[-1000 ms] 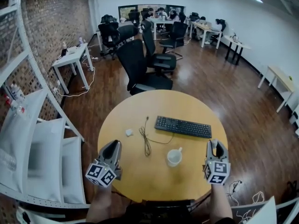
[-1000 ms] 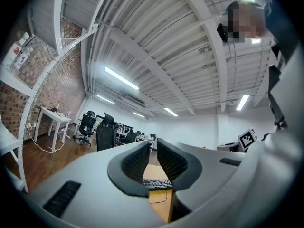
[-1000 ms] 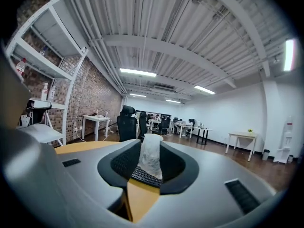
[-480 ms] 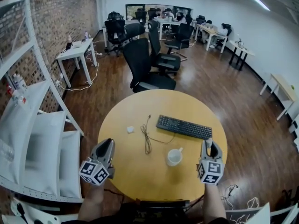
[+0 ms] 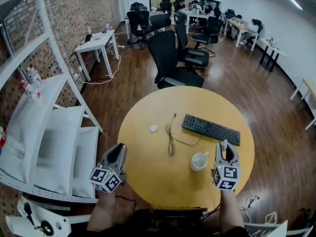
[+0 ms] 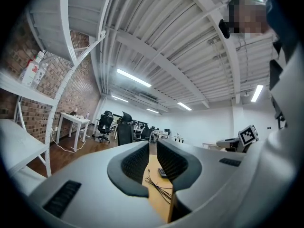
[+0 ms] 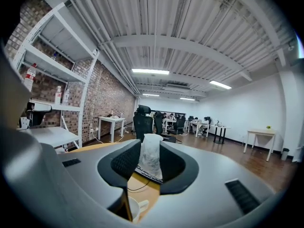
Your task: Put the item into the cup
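Note:
A white cup (image 5: pixel 199 161) stands on the round yellow table (image 5: pixel 148 177), right of centre near the front. My right gripper (image 5: pixel 224 147) hovers just right of the cup and is shut on a small translucent white packet (image 7: pixel 151 156), which stands upright between its pads. The cup's rim (image 7: pixel 135 209) shows low and left under the right gripper (image 7: pixel 151 164). My left gripper (image 5: pixel 118 153) hangs at the table's front left edge. In its own view the left gripper (image 6: pixel 153 161) shows a narrow gap between the jaws, with nothing in it.
A black keyboard (image 5: pixel 211 129) lies behind the cup, a dark cable (image 5: pixel 170 138) runs down the table's middle, and a small white scrap (image 5: pixel 153 128) sits at the left. White shelving (image 5: pixel 44 132) stands close on the left. Office chairs (image 5: pixel 173 63) stand beyond the table.
The right gripper has come closer to the cup, still with the packet. The left gripper has drifted out toward the table's left edge. The whole head view has shifted.

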`<state>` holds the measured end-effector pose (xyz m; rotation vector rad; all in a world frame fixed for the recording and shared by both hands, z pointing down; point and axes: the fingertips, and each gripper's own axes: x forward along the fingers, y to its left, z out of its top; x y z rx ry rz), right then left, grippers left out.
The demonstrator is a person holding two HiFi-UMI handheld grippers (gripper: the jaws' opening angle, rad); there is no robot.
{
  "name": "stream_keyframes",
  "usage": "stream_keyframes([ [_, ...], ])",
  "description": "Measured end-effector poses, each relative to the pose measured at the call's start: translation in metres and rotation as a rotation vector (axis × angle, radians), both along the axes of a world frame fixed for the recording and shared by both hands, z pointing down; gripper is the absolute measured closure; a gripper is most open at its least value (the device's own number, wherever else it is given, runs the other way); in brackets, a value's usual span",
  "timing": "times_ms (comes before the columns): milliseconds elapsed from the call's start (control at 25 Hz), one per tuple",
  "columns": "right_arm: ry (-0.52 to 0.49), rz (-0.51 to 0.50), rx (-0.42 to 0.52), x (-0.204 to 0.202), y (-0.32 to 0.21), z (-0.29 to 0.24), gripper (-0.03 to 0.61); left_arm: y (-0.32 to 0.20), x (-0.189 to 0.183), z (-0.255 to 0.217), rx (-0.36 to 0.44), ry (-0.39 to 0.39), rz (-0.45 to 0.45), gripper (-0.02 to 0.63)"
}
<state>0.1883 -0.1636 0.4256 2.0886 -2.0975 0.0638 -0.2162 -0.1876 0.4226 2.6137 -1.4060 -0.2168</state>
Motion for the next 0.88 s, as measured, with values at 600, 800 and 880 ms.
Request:
stream_keyframes([
  [600, -0.054, -0.097, -0.037, -0.022, -0.016, 0.022, 0.466, 0.019, -0.001, 0.017, -0.058, -0.009, -0.023, 0.569],
  [800, -0.065, -0.133, -0.099, -0.027, -0.006, 0.046, 0.466, 0.026, 0.007, 0.031, -0.095, -0.004, -0.010, 0.569],
  [880, -0.060, -0.138, -0.132, -0.029, -0.003, 0.057, 0.466, 0.026, 0.012, 0.037, -0.109, -0.005, -0.002, 0.569],
])
